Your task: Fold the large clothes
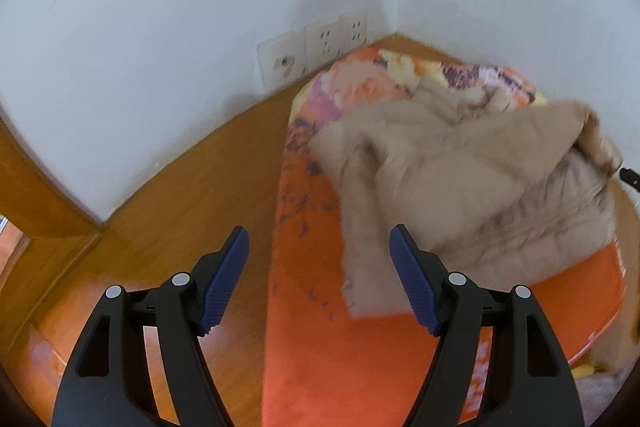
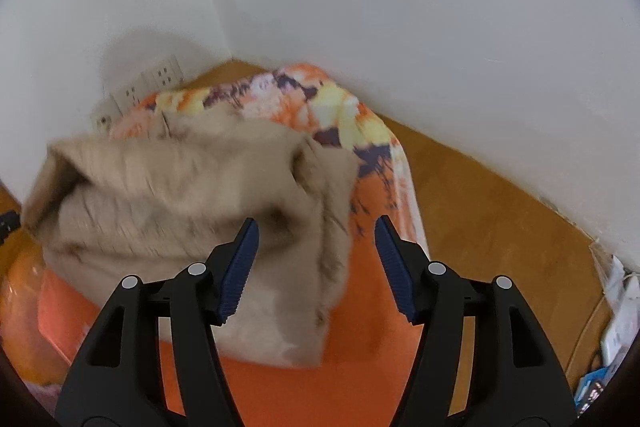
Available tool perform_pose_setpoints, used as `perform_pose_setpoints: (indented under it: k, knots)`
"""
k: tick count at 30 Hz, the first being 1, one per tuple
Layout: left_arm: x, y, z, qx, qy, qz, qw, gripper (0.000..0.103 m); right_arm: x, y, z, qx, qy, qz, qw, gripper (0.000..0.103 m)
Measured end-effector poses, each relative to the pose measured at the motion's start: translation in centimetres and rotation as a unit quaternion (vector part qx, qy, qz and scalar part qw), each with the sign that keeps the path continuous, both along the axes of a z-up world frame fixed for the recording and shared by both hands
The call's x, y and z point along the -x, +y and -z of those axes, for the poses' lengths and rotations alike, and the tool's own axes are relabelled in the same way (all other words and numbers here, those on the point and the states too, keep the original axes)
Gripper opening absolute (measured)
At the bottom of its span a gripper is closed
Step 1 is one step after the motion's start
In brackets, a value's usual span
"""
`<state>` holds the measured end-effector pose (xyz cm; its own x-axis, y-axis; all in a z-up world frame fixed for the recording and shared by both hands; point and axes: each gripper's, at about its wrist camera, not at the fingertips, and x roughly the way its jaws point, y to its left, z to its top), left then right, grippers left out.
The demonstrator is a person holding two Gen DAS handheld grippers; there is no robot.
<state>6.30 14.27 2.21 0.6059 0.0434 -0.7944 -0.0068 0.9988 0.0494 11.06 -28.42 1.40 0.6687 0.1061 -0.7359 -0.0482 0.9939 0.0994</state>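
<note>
By wall sockets (image 1: 316, 45): beige garment (image 1: 472, 187) heaped on orange cushion (image 1: 320, 347).

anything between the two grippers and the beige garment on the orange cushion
Nothing visible. The beige garment lies bunched on the orange floral cushion, straight ahead of the open left gripper and open right gripper, with no other object lying between.

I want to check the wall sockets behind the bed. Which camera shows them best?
The left wrist view: the wall sockets sit near its centre, large, all plates visible. The right wrist view shows them smaller and off to the left, partly hidden behind the orange floral bedding.
</note>
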Motion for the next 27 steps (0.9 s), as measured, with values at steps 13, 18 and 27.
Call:
perform_pose_setpoints:
  k: [13, 18, 27]
  knots:
    - [-2.3, -2.0, 3.4, -0.028, 0.009, 0.059, 0.9978, 0.071, -2.7, 0.1, 4.0, 0.006, 0.025, -0.041, 0.999, 0.060]
    - [-4.0, -2.7, 2.4, -0.017, -0.015, 0.068, 0.9974, 0.071, -4.8, 0.3, 3.1, -0.014, 0.012, -0.045, 0.999, 0.060]
    - [-8.6, -3.5, 1.2, 0.047, -0.049, 0.071, 0.9951, 0.071, -9.0, 1.5, 3.3, -0.065, 0.018, -0.051, 0.996, 0.060]
